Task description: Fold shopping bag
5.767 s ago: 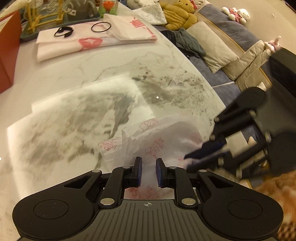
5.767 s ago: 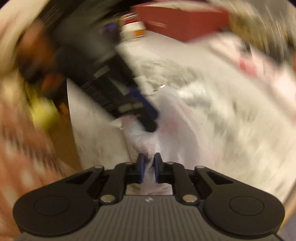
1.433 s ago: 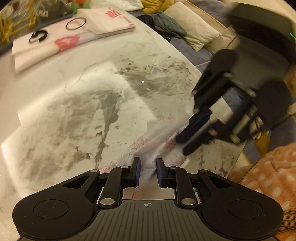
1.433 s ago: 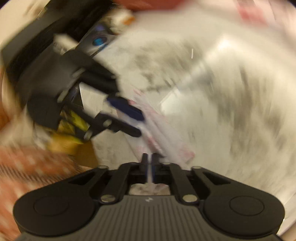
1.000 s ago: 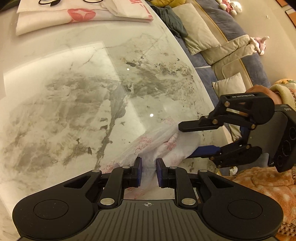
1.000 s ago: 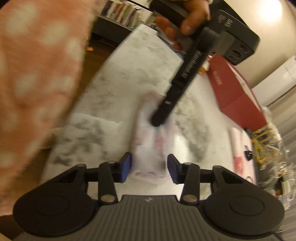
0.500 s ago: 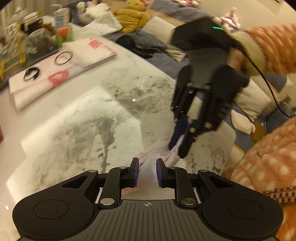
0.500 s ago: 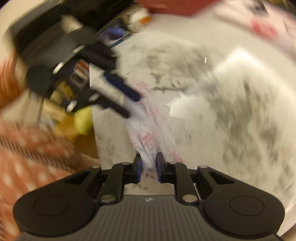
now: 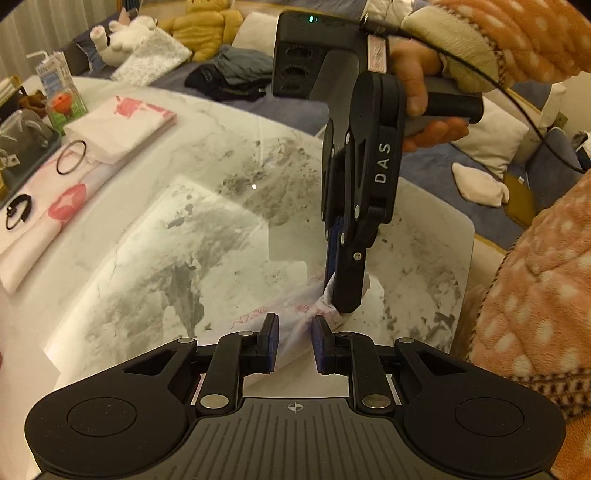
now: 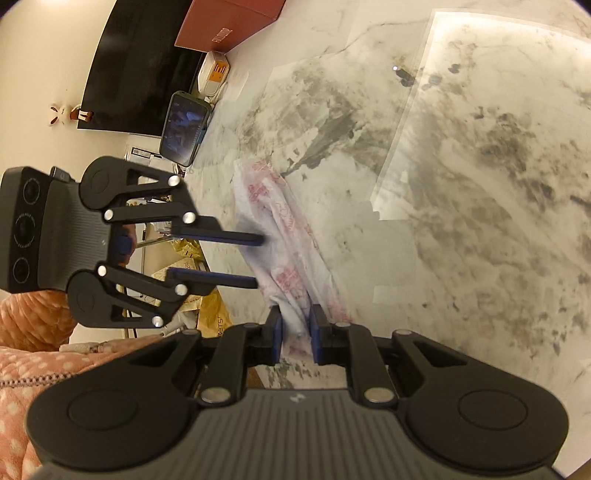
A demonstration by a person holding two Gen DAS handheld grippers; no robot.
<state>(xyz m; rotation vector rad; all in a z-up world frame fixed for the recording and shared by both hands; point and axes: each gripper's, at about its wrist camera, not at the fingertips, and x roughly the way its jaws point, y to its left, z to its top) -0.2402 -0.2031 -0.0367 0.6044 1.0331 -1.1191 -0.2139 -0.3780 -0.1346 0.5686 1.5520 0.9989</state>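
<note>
A thin white shopping bag (image 9: 291, 314) with red print lies bunched into a narrow strip on the marble table (image 9: 207, 229), near its front edge. My left gripper (image 9: 294, 341) straddles the strip's middle with its jaws a little apart; the fingers (image 10: 221, 234) show a clear gap in the right wrist view. My right gripper (image 10: 295, 334) comes down from above and is shut on the strip's near end (image 10: 291, 314). In the left wrist view its fingers (image 9: 345, 280) pinch the bag's right end. The bag (image 10: 280, 221) stretches away from it across the table.
Folded white bags (image 9: 110, 125) with two black rings (image 9: 70, 157) lie at the far left. A juice carton (image 9: 61, 88) stands behind them. A phone (image 10: 184, 127), a red box (image 10: 229, 22) and a dark screen (image 10: 140, 66) are at the table's other side. A sofa with cushions (image 9: 491, 133) lies beyond.
My right gripper let go about a second ago, then closed again on the bag's end and now stands more upright over it. My left gripper's jaws have opened a little around the strip.
</note>
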